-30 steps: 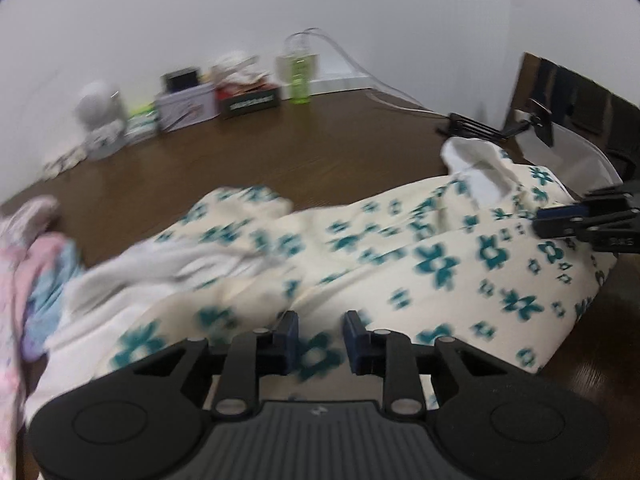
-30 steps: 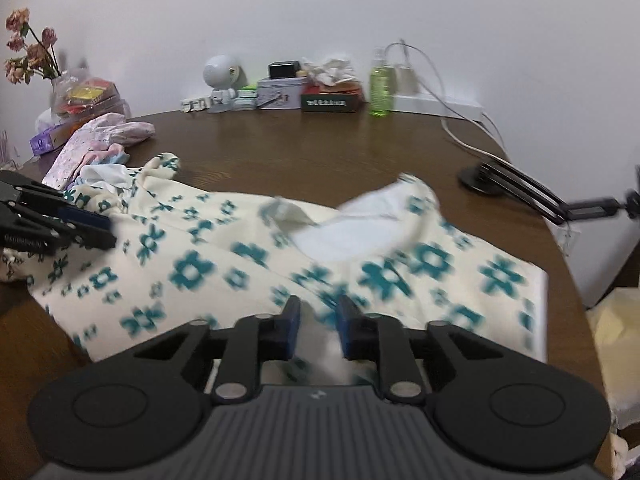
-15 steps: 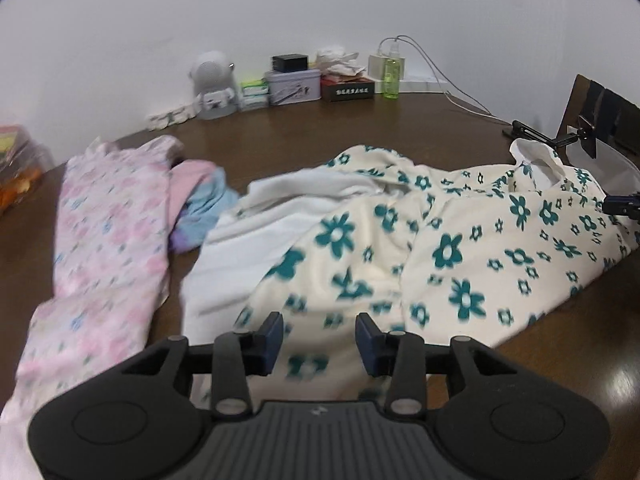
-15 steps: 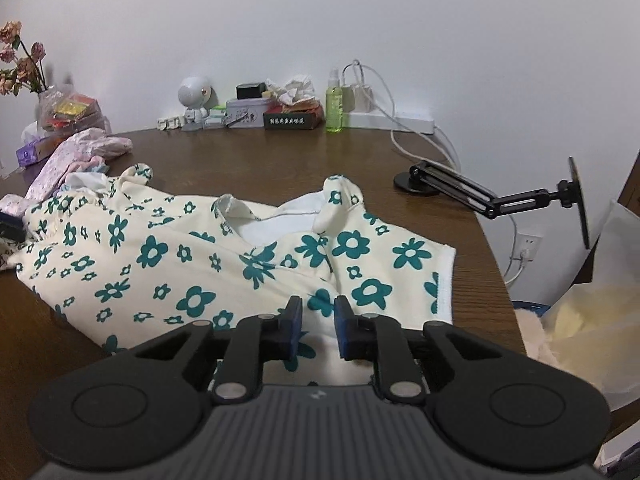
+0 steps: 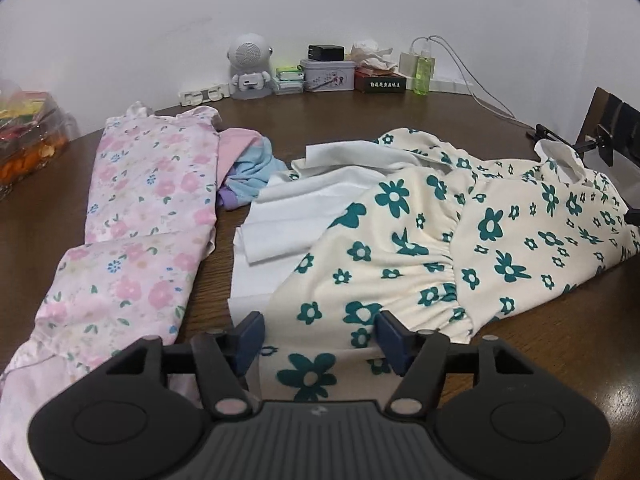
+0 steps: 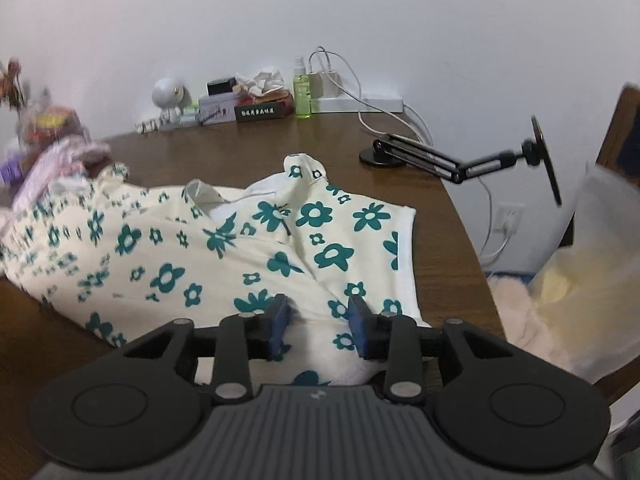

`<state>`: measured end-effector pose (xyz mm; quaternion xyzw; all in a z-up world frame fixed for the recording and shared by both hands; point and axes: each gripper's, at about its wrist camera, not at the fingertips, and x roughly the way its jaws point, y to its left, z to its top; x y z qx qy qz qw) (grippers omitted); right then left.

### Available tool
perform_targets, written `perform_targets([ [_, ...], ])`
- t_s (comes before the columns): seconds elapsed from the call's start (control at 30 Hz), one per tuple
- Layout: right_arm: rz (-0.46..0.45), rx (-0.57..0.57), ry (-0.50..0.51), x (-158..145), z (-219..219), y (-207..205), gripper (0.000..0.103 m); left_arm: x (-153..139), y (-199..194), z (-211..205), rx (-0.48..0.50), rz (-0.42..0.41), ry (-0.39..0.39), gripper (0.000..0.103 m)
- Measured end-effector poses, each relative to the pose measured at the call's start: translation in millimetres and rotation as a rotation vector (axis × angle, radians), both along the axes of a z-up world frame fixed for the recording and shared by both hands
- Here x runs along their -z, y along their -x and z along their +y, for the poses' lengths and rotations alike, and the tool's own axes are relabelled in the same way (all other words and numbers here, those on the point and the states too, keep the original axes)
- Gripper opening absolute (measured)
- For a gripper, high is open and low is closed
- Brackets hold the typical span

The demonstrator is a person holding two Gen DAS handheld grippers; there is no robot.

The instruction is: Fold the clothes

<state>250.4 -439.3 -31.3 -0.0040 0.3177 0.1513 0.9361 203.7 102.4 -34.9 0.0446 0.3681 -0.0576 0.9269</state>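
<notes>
Ahead-left of the left gripper point(image 5: 318, 338) lay a pink floral garment point(image 5: 148, 216); its jaws stood wide apart, with the hem of the cream dress point(image 5: 460, 240) between them, not pinched. The dress stretched ahead and right across the table point(image 5: 328, 124). The right gripper point(image 6: 318, 326) also gaped, straddling the dress's near edge.
</notes>
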Motion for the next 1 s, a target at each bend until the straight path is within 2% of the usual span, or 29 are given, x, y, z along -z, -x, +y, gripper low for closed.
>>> perform_targets([
  [0.13, 0.001, -0.002, 0.021, 0, 3, 1, 0.032, -1, 0, 1, 0.005, 0.007, -0.002, 0.066],
  [0.2, 0.014, -0.015, 0.010, -7, 3, 0, 0.036, -9, -1, -4, 0.020, 0.011, -0.023, 0.066],
  [0.27, -0.010, -0.035, -0.001, -24, 4, 0, 0.056, -23, 0, -13, 0.049, -0.023, -0.059, 0.075],
  [0.3, -0.027, -0.045, -0.006, -33, 5, 0, 0.080, -31, 0, -17, 0.067, -0.047, -0.074, 0.088],
  [0.33, -0.045, -0.060, -0.012, -44, 6, -1, 0.094, -41, -1, -25, 0.094, -0.077, -0.091, 0.098],
  [0.4, -0.079, -0.101, -0.022, -67, 11, -8, 0.103, -53, -20, -43, 0.138, -0.078, -0.114, 0.101],
  [0.47, -0.075, -0.143, -0.007, -88, 22, -25, 0.103, -63, -42, -60, 0.180, -0.067, -0.136, 0.102],
  [0.53, -0.029, -0.183, 0.021, -100, 36, -51, 0.103, -74, -64, -78, 0.221, -0.057, -0.157, 0.103],
  [0.67, 0.093, -0.204, 0.098, -101, 65, -112, 0.103, -96, -109, -113, 0.305, -0.036, -0.200, 0.103],
  [0.77, 0.182, -0.180, 0.134, -85, 76, -156, 0.103, -87, -155, -126, 0.286, 0.033, -0.180, 0.103],
  [0.87, 0.268, -0.150, 0.115, -65, 75, -189, 0.103, -69, -190, -133, 0.253, 0.112, -0.150, 0.102],
  [1.0, 0.328, -0.124, 0.125, -46, 74, -211, 0.102, -49, -226, -135, 0.220, 0.185, -0.150, 0.094],
])
